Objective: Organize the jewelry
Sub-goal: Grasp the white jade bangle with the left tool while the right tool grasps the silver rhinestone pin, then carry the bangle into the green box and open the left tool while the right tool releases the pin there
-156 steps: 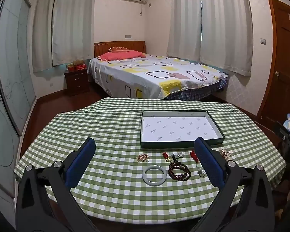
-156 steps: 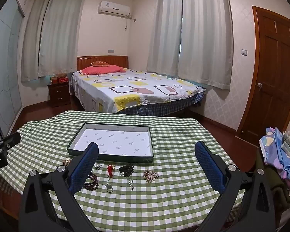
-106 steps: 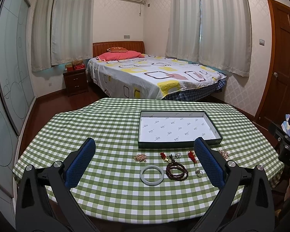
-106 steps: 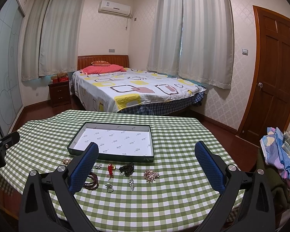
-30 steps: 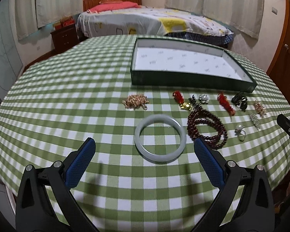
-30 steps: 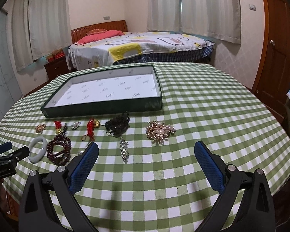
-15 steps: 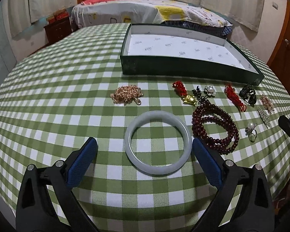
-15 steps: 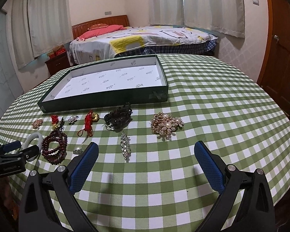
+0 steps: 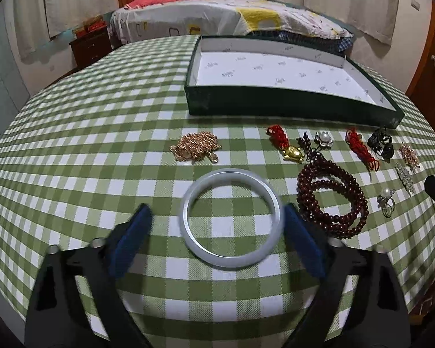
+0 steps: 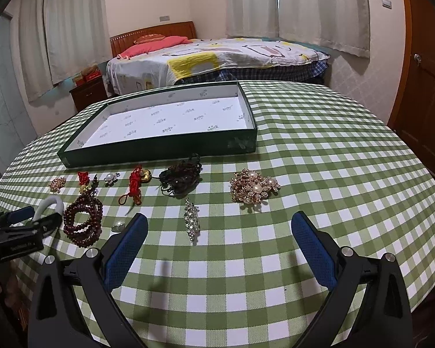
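Note:
A pale jade bangle (image 9: 188,237) lies flat on the green checked tablecloth, between the blue pads of my left gripper (image 9: 216,208). The jaws are closing: the right pad touches the bangle's rim, while the left pad stands a little off it. In the right wrist view the left gripper (image 10: 23,220) sits at the far left around the bangle (image 10: 49,204). My right gripper (image 10: 219,217) hovers open over the cloth with nothing in it, a silver brooch (image 10: 192,220) just ahead. The empty green tray (image 9: 275,107) stands behind the jewelry.
In a row before the tray lie a gold chain (image 9: 195,146), dark red beads (image 9: 330,200), a red knot with a gold charm (image 9: 287,145), a red cord (image 9: 361,148), a black piece (image 9: 381,143), a pearl ring (image 9: 387,200) and a gold pearl brooch (image 10: 253,187). A bed stands beyond the table.
My left gripper has come down low over the bangle and its jaws have narrowed around it. The right gripper has hardly moved.

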Demonstrator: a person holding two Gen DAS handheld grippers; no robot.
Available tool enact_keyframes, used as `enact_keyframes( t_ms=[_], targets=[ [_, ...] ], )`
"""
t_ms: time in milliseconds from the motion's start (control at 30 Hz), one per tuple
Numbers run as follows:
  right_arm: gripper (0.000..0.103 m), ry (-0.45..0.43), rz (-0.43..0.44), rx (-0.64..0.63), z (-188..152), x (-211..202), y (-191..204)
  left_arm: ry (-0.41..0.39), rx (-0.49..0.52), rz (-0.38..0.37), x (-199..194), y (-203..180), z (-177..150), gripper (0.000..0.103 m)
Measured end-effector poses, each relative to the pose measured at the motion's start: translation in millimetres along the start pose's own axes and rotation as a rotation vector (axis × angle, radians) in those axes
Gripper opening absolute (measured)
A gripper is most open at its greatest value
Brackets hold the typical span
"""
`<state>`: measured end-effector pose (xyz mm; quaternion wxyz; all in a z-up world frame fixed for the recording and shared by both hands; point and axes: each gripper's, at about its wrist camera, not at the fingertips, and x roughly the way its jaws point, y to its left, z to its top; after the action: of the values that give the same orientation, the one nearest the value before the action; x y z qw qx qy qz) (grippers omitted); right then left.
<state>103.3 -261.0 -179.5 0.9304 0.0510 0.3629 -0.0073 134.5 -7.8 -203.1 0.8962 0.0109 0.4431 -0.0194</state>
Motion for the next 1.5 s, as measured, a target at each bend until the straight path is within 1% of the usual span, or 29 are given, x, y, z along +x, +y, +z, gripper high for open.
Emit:
enact_keyframes(
  t_ms=[33,133,367,400,433,467,500,633,667,700,733,900,1067,1167,1200,1267,1333,1500],
  targets=[
    [0.096,0.002,0.000,-0.001,0,1,0,-0.009,0.001,0.000,-1,1,-1,0.076],
    [0.096,0.007,0.004,-0.002,1,2,1,-0.024,0.008,-0.009,-4,2,-3,0.069],
    [0.094,0.020,0.016,-0.014,6,9,7,-0.028,-0.002,-0.004,-6,5,-4,0.069],
    [0.088,0.021,0.019,-0.016,7,10,9,-0.028,-0.006,-0.003,-6,6,-5,0.069],
    [0.073,0.026,0.026,-0.019,7,12,10,-0.028,-0.010,-0.001,-6,7,-5,0.069],
    [0.066,0.042,0.033,-0.019,8,15,11,-0.028,-0.012,0.000,-6,8,-4,0.069],
    [0.060,0.054,0.036,-0.016,9,18,12,-0.027,-0.015,0.002,-6,9,-4,0.069],
    [0.060,0.069,0.041,-0.010,9,24,12,-0.027,-0.034,0.005,-6,15,-3,0.069],
    [0.058,0.071,0.042,-0.014,9,24,13,-0.026,-0.040,0.008,-6,16,-3,0.069],
    [0.052,0.076,0.047,-0.019,10,25,14,-0.026,-0.045,0.009,-6,17,-2,0.069],
    [0.050,0.082,0.051,-0.023,11,27,14,-0.026,-0.051,0.010,-6,19,-1,0.069],
    [0.042,0.125,0.053,-0.042,11,40,18,-0.027,-0.070,0.021,-5,24,0,0.069],
    [0.038,0.129,0.040,-0.062,10,42,19,-0.026,-0.084,0.027,-5,27,1,0.069],
    [0.029,0.127,0.045,-0.088,8,40,24,-0.025,-0.083,0.030,-5,27,1,0.069],
    [0.024,0.126,0.051,-0.095,8,39,25,-0.025,-0.083,0.031,-5,27,0,0.069],
    [0.022,0.122,0.046,-0.111,7,39,28,-0.026,-0.082,0.032,-6,27,0,0.069],
    [0.013,0.121,0.066,-0.113,6,37,30,-0.027,-0.081,0.033,-6,27,1,0.069],
    [0.013,0.122,0.080,-0.099,5,36,28,-0.027,-0.081,0.032,-6,27,0,0.069]
  ],
)
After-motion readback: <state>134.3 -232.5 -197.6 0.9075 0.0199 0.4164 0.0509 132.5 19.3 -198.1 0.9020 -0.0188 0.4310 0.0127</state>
